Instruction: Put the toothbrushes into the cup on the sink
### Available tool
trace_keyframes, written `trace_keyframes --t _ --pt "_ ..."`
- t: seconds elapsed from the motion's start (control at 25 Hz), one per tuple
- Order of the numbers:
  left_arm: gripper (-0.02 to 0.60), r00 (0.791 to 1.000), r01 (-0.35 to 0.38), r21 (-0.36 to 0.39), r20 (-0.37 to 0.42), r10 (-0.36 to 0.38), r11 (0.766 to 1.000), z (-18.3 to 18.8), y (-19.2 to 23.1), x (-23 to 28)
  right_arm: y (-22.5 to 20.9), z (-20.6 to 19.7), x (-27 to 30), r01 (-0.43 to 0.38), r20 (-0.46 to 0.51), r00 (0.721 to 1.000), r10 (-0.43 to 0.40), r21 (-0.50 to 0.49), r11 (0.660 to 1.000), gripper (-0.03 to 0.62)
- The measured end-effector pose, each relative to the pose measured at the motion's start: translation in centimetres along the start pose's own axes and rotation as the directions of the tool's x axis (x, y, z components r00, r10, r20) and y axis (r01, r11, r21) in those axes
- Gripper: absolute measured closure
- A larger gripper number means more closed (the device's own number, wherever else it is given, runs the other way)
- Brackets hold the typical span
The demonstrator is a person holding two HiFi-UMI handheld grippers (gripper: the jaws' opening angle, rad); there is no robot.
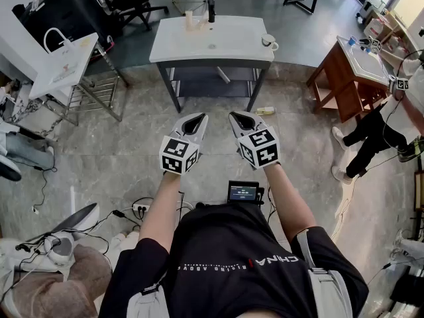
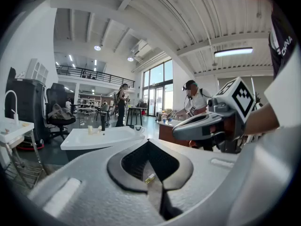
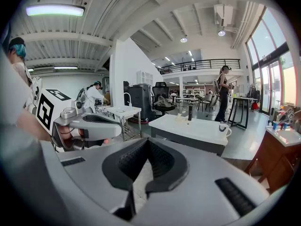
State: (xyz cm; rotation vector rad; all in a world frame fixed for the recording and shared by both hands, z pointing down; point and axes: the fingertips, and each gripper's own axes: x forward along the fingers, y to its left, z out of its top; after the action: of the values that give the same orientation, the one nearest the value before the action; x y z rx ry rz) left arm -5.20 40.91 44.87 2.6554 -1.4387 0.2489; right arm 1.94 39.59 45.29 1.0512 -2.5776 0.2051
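— Where is the cup?
— The white cup stands upright at the right edge of the far sink, its handle pointing right.
— And the claws?
— The left gripper and the right gripper are both closed and empty, well apart from the sink.

Two grippers: left gripper, right gripper. Three sinks: middle sink on a dark frame, left sink on a wire rack, wooden-based sink at right. One white mug and one black faucet, both on the middle sink. One power strip on the floor.
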Motion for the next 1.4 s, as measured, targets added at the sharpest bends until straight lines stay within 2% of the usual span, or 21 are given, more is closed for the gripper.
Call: trace_keyframes --t 0.28,0.4,0.6,0.76,1.08,1.4 --pt "0.575 0.998 -0.037 -0.011 -0.055 0.036 0.999 -0.7 0.4 0.3 0.3 0.6 0.1 -0.01 0.007 1.0 0.01 -0.012 1.0 0.585" --pt "0.575 0.998 -0.016 0.016 -0.063 0.017 1.0 -1.0 -0.2 0.4 0.7 0.6 0.0 -0.029 0.014 0.999 0.029 -0.013 0.999 0.585" --pt "0.575 1.0 0.023 -0.03 -0.006 -0.023 0.999 0.0 -0.9 0.3 0.6 0.6 0.0 -0.044 0.026 0.999 0.044 0.01 0.999 0.585" --pt "0.575 1.0 0.015 0.0 -0.02 -0.015 1.0 -0.2 -0.6 0.2 0.4 0.4 0.0 -0.034 0.024 0.999 0.034 0.013 0.999 0.585" --pt "0.575 1.0 0.02 -0.008 -0.022 -0.02 1.0 -0.2 -1.1 0.5 0.0 0.1 -0.3 -0.051 0.012 0.999 0.05 0.023 0.998 0.585" --pt "0.575 0.999 -0.007 -0.015 -0.038 0.007 1.0 -0.5 -1.5 2.0 -1.0 -0.3 -0.7 -0.097 0.01 0.995 0.096 0.038 0.995 0.585"
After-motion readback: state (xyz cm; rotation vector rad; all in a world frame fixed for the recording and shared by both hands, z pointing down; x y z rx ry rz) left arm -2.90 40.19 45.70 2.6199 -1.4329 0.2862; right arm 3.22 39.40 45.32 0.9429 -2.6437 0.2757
